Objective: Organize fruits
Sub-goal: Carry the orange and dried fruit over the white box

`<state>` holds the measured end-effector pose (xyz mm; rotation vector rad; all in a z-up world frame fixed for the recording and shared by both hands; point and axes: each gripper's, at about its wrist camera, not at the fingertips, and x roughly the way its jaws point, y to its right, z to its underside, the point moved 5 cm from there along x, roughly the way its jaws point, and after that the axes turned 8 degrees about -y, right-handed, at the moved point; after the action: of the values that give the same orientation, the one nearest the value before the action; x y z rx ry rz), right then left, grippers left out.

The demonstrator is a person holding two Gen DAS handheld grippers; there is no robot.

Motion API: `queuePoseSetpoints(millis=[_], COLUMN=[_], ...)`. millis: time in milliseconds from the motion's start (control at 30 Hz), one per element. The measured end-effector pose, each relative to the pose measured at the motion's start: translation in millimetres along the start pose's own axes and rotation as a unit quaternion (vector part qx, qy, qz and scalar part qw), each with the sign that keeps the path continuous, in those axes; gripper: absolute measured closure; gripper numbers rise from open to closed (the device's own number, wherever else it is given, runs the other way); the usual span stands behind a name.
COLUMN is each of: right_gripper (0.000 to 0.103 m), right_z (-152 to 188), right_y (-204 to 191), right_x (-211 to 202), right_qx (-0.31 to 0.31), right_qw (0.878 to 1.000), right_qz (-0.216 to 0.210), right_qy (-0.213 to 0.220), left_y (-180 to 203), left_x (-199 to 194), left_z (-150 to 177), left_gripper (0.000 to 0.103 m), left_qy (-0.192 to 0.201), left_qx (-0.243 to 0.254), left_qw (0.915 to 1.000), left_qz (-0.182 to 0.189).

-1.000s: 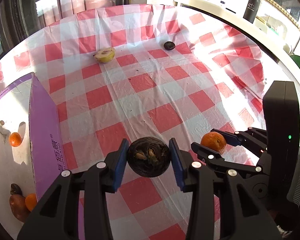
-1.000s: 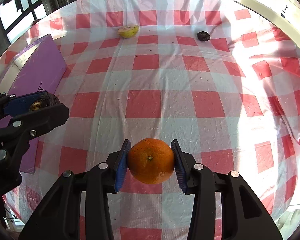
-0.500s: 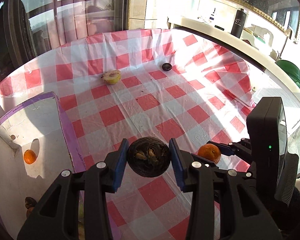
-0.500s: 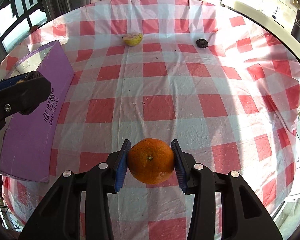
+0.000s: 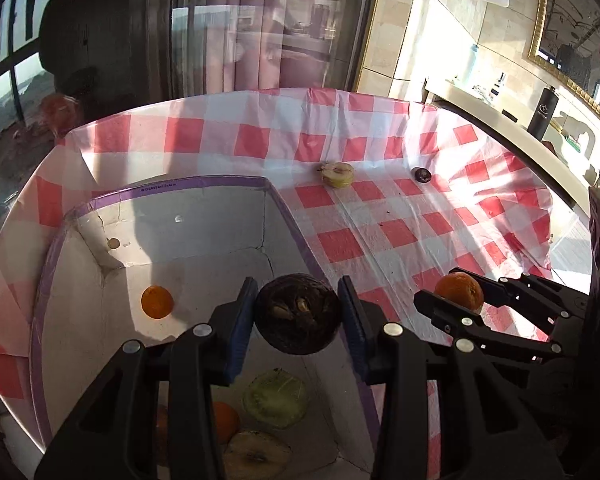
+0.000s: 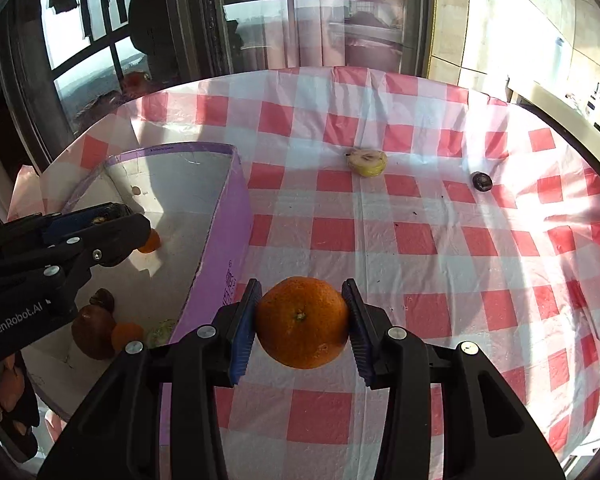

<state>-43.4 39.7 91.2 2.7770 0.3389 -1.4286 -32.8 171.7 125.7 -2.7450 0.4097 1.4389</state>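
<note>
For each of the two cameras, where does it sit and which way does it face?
Left wrist: sits on the left hand-held gripper, faces down over the purple box; its fingers clamp a dark fruit; the right hand-held gripper shows.
Right wrist: sits on the right hand-held gripper, faces down at the checked tablecloth; its fingers clamp an orange; the left hand-held gripper shows at its left edge.
Shared: box, cut yellow fruit, small dark fruit.

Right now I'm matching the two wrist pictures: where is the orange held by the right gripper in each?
Left wrist view: the orange is at the right, clamped in the right gripper, over the checked cloth.
Right wrist view: the orange is at bottom centre, between the blue pads.
Shared landmark: the cut pear near the cloth's far edge.
</note>
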Motion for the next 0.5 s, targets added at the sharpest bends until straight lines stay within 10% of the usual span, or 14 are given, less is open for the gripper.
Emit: queuePoseSetpoints(millis=[500], right_gripper=[0.062], right_z=[-10], right_y=[-136], right_x=[40], right_qx=[-0.210], right_qw=[0.975], right_qz=[-0.024], right_qy=[-0.062], left_y=[-125], left_x=[27], left_z=[37], left_gripper=[0.062], left_qy=[-0.072], left_qx=[-0.160], left_qw=[0.9812], left_qz=[-0.081])
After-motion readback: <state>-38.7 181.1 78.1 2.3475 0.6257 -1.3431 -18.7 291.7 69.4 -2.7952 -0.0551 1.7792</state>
